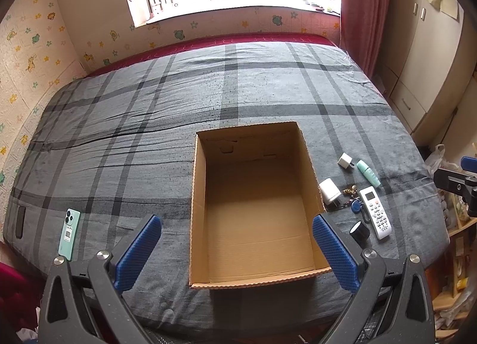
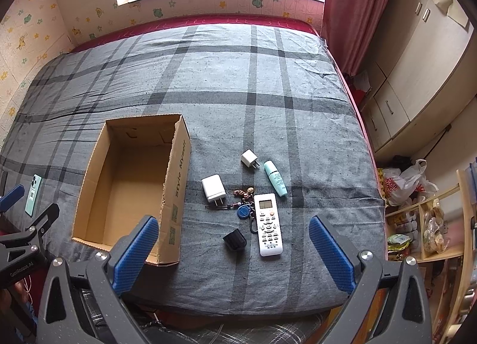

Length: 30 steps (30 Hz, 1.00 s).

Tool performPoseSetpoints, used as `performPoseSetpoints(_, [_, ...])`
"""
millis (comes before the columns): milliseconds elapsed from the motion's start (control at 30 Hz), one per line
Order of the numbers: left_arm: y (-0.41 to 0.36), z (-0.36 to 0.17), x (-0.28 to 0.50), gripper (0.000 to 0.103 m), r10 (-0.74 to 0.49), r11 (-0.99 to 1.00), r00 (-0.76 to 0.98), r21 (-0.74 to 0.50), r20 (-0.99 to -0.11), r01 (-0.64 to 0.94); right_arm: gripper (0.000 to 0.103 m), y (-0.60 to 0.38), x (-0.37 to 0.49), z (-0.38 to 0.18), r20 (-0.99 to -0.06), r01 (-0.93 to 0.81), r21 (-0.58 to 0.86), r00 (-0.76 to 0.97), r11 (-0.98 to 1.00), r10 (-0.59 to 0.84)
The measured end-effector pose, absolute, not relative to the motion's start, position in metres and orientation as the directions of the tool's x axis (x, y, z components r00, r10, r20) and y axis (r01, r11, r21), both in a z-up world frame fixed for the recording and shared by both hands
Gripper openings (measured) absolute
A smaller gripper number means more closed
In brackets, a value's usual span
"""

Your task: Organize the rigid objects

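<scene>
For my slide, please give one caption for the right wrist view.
Open right gripper above small items beside an empty cardboard box on a plaid bed.

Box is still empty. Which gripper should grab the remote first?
Right. Its open gripper faces the remote and the cluster beside the box. The left gripper is centred on the box, nearer the phone.

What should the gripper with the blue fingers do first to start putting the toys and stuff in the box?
Probably the right gripper, open and holding nothing, should dip toward the small black object, which lies nearest its fingers, and close on it. The cardboard box sits empty just to its left, a short carry. The left gripper is open over the box.
</scene>
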<state>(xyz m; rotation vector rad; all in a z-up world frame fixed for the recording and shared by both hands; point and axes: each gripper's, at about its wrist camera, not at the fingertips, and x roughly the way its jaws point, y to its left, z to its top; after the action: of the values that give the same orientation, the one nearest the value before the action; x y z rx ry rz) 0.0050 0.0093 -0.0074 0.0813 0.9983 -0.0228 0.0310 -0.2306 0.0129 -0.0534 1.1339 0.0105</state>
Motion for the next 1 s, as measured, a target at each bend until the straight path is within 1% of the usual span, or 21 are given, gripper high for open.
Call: performPoseSetpoints(1000, [0.030,-0.018,0.018,0.103,0.034,0.998,0.531,0.059,-0.847,0.030,0.103,-0.235,0.034,0.005,-0.901,-0.042,-0.055,0.432,0.998,-0.031])
